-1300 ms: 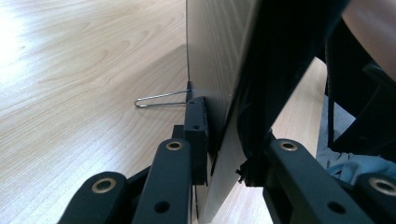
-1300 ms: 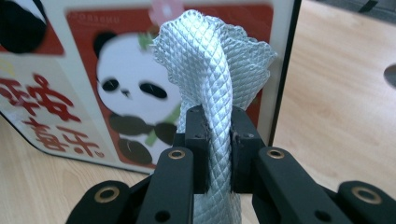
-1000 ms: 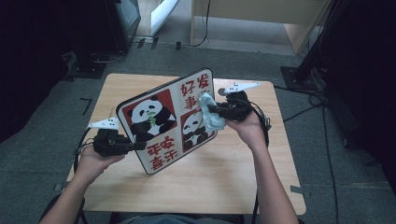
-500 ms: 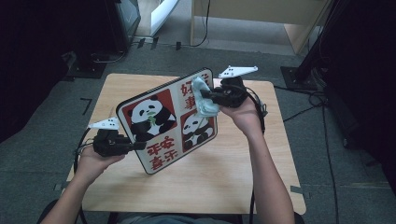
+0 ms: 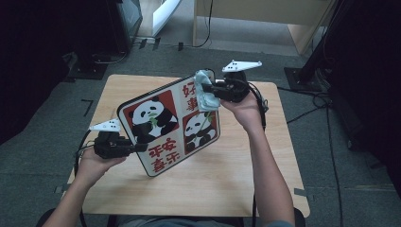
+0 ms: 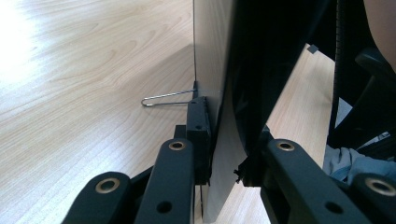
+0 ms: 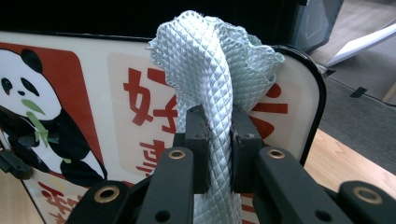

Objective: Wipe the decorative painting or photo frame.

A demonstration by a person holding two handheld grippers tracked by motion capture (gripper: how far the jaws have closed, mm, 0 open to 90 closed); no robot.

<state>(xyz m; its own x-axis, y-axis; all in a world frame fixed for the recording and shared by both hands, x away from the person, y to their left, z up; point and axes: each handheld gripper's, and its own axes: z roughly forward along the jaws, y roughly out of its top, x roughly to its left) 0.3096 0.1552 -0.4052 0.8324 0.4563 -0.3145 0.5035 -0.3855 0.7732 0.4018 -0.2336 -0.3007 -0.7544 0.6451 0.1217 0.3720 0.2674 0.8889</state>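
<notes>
A square board [image 5: 161,127] printed with pandas and red characters stands tilted up off the wooden table [image 5: 236,184]. My left gripper [image 5: 139,147] is shut on its lower left edge; in the left gripper view the jaws pinch the thin board [image 6: 219,70] from both sides, left gripper [image 6: 224,154]. A pale green quilted cloth [image 5: 204,92] lies against the board's upper right corner, and my right gripper [image 5: 210,90] is shut on it. In the right gripper view the cloth [image 7: 210,70] bunches up between the pads of the right gripper [image 7: 219,140], in front of the board [image 7: 93,93].
A thin wire loop [image 6: 163,98] sticks out beside the board's edge over the table. Cables [image 5: 307,101] trail over the grey floor at the right. Dark equipment [image 5: 94,33] stands behind the table at the left, and a wooden desk [image 5: 265,19] at the back.
My right gripper has slid the cloth up the board's face to its top right corner. The left gripper and the board have stayed in place.
</notes>
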